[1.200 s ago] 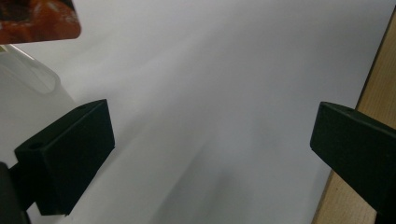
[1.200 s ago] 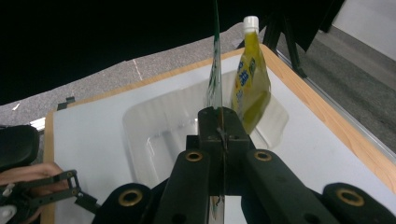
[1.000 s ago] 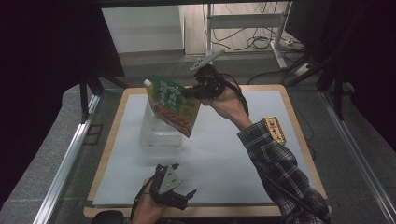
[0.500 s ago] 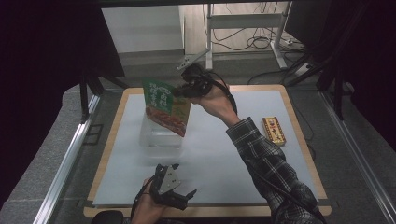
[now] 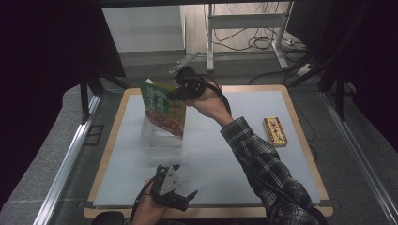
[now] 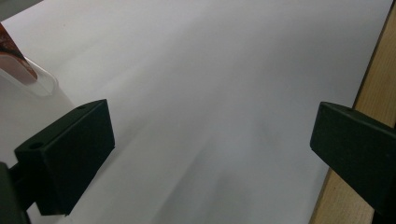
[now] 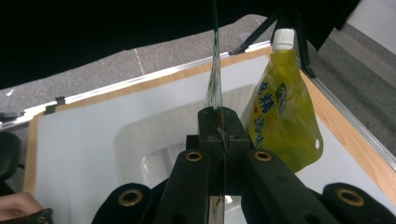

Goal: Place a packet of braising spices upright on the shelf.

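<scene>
The pouch (image 5: 163,108) is flat, with a green top and a picture of brown food on its lower part. It hangs tilted in the air, held at its upper edge, and its lower end is over the clear bin (image 5: 159,138) on the desk. In the right gripper view the pouch (image 7: 215,74) is seen edge-on as a thin strip. The bin (image 7: 154,140) is transparent, with rounded corners.

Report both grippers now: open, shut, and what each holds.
Left gripper: jaws open, holding nothing, low over the white mat.
Right gripper: jaws shut on the flat food pouch, held above the clear container.
</scene>
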The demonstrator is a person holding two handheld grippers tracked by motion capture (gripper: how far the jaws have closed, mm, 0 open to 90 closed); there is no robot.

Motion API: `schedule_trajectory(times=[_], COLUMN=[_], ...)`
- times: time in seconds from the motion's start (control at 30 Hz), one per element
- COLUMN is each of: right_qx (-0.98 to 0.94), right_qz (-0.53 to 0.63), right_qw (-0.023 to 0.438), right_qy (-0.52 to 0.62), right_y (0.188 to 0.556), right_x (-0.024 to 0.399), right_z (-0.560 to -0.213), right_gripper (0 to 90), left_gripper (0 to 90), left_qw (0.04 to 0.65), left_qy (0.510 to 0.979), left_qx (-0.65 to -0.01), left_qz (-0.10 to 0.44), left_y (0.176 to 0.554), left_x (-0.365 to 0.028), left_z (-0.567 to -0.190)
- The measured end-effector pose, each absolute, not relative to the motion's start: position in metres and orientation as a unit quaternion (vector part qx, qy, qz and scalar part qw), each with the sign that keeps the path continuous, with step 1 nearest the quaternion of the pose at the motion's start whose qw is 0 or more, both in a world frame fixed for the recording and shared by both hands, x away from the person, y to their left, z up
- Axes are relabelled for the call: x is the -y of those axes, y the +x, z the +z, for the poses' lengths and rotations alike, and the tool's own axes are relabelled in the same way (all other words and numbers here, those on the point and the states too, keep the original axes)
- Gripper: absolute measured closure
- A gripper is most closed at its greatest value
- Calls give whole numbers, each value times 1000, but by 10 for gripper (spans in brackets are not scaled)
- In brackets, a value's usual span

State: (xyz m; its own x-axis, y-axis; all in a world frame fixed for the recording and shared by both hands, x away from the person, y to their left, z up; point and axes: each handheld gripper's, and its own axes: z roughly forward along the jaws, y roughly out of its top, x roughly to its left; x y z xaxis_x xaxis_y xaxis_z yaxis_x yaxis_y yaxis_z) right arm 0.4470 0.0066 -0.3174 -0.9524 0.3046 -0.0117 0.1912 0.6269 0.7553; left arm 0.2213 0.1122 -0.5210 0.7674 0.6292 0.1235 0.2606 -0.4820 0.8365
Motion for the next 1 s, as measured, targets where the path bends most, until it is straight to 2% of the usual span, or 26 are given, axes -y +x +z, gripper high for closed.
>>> schedule_trajectory(times=[0.5, 0.73, 1.0], right_qx=[-902, -898, -913], right_qz=[399, 405, 378], right_qw=[51, 38, 46], right_qy=[153, 165, 148], right_y=[462, 467, 460], right_x=[-15, -10, -16], right_z=[-343, -346, -341], right_gripper=[890, 891, 890], left_gripper=[0, 0, 0], left_qw=[429, 426, 427], left_qy=[837, 839, 839], left_qx=[-264, -262, -262], left_qz=[214, 214, 213], left_y=[221, 221, 221], left_x=[-112, -111, -111], left_z=[-521, -521, -522])
